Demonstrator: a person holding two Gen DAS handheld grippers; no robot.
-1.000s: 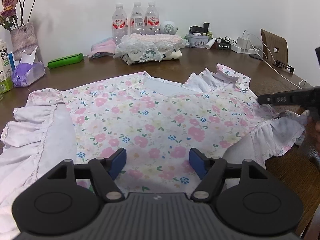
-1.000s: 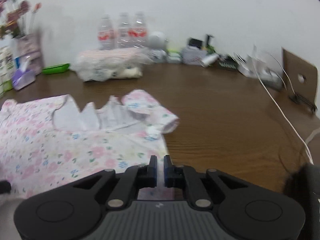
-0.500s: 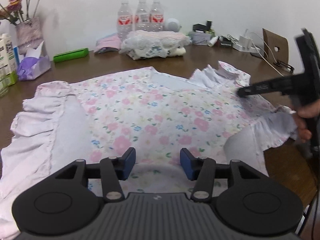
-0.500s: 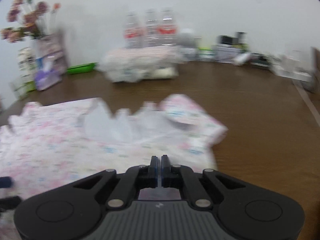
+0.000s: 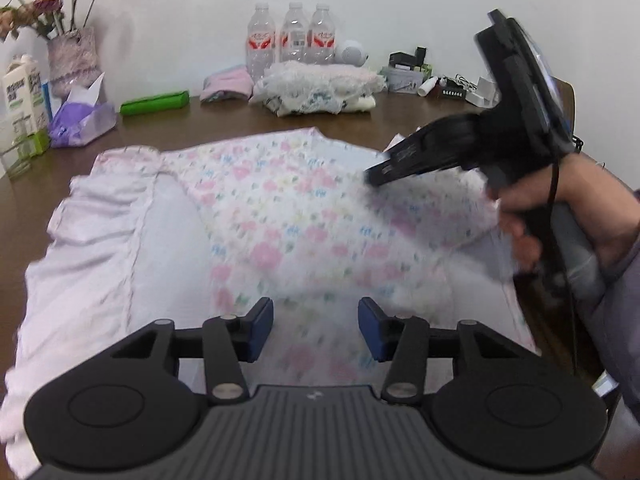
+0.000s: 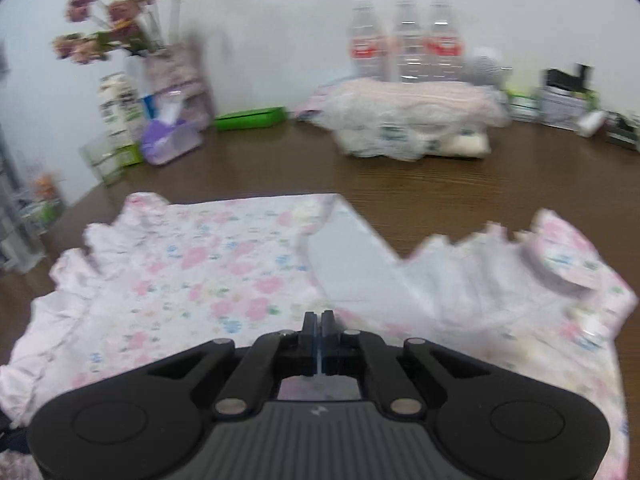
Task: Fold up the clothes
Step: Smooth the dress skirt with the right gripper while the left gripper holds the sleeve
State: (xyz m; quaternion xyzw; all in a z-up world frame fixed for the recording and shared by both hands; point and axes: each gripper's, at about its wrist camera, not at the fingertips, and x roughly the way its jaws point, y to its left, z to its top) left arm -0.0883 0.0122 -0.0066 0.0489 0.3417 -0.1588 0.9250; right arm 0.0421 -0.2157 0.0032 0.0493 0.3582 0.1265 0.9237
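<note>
A pink floral dress (image 5: 280, 232) with pale ruffled edges lies spread on the brown wooden table (image 5: 224, 128). My left gripper (image 5: 316, 326) is open and empty, hovering over the dress's near middle. My right gripper (image 6: 318, 322) is shut with its jaws pressed together; whether cloth is pinched between them is not visible. It hovers over the dress (image 6: 208, 272) and shows in the left wrist view (image 5: 374, 178) reaching in from the right above the dress's right half. The dress's right side (image 6: 560, 264) is bunched and ruffled.
At the table's back stand a stack of folded clothes (image 5: 320, 88), three water bottles (image 5: 294, 34), a green box (image 5: 154, 102), a flower vase (image 5: 72, 60), a purple tissue pack (image 5: 80, 124) and cartons (image 5: 22, 96). Small gadgets and cables (image 5: 440, 84) lie at the back right.
My right gripper has swung left from the dress's right edge to over its middle, staying shut. My left gripper has narrowed slightly and risen, staying open.
</note>
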